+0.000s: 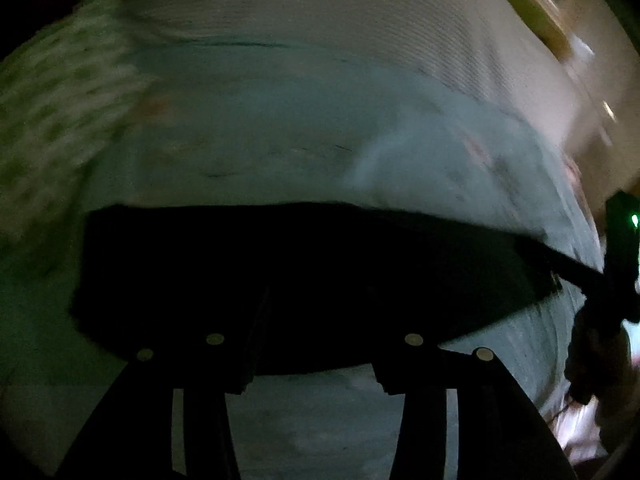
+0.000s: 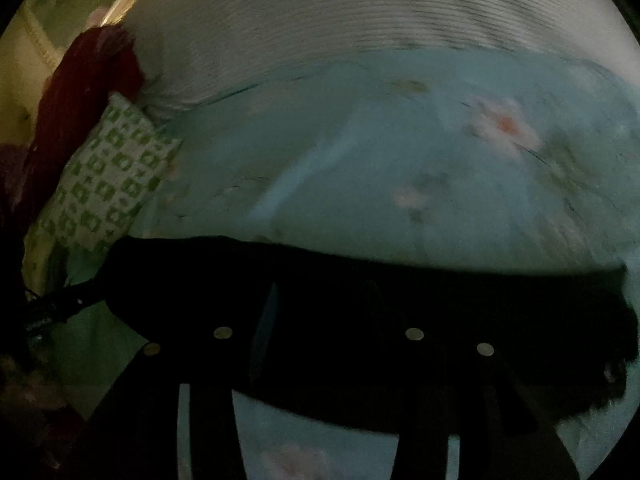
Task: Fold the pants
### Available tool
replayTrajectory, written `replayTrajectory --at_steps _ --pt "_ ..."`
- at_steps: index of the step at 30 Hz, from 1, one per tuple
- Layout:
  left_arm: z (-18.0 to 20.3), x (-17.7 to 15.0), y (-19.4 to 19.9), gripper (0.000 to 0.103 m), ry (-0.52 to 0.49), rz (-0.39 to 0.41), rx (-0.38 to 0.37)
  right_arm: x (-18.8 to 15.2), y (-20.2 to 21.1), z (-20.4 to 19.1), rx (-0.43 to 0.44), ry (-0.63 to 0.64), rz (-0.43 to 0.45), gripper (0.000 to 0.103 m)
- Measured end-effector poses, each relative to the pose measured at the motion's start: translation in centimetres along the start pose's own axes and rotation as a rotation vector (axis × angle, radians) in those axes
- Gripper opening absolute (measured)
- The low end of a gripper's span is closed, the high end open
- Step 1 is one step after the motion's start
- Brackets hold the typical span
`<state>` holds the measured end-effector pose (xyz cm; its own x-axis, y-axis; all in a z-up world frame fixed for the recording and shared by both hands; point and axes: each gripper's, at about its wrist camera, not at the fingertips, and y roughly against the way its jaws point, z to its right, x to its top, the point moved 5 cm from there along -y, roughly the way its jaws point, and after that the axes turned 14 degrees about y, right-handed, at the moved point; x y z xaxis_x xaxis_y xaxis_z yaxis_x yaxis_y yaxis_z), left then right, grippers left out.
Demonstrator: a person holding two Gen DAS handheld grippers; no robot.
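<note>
On pale-blue floral bedsheet (image 2: 360, 152): black pants (image 1: 304, 280), flat, matte; edges blurred.

The pants (image 1: 304, 264) are matt black cloth. The bedsheet (image 2: 360, 168) is soft printed cloth, the pillow (image 2: 104, 176) patterned fabric, the blanket (image 2: 320, 20) ribbed weave.

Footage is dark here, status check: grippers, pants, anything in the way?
Both grippers' jaws hidden against the black pants, grip unclear. Pants lie in a band across the blue floral bedsheet. Green-patterned pillow nearby, not blocking.
</note>
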<state>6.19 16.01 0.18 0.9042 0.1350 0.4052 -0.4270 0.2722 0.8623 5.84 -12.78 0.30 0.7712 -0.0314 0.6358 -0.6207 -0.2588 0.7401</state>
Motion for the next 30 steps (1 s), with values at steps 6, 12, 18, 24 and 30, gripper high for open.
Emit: replayTrajectory --at_steps 6,12,18,24,30 --pt "8.8 -1.7 -3.0 0.046 -0.193 -0.093 -0.071 -4.9 3.4 5.2 -0.068 -0.152 0.005 0.044" --pt "15.8 -1.8 -5.9 0.046 -0.304 -0.165 -0.120 -8.3 5.7 9.6 -0.124 -0.293 0.032 0.045" --pt "22.2 -1.3 -9.2 0.056 -0.414 -0.263 -0.188 -10.1 6.9 13.2 -0.148 -0.397 0.065 0.045" --pt "27.6 -1.0 -13.1 0.059 -0.499 -0.326 -0.206 -10.8 6.8 15.7 -0.138 -0.465 0.087 0.045" --pt "31.4 -0.7 -17.8 0.059 -0.531 -0.413 -0.205 -10.8 6.1 17.1 -0.109 -0.505 0.101 0.045"
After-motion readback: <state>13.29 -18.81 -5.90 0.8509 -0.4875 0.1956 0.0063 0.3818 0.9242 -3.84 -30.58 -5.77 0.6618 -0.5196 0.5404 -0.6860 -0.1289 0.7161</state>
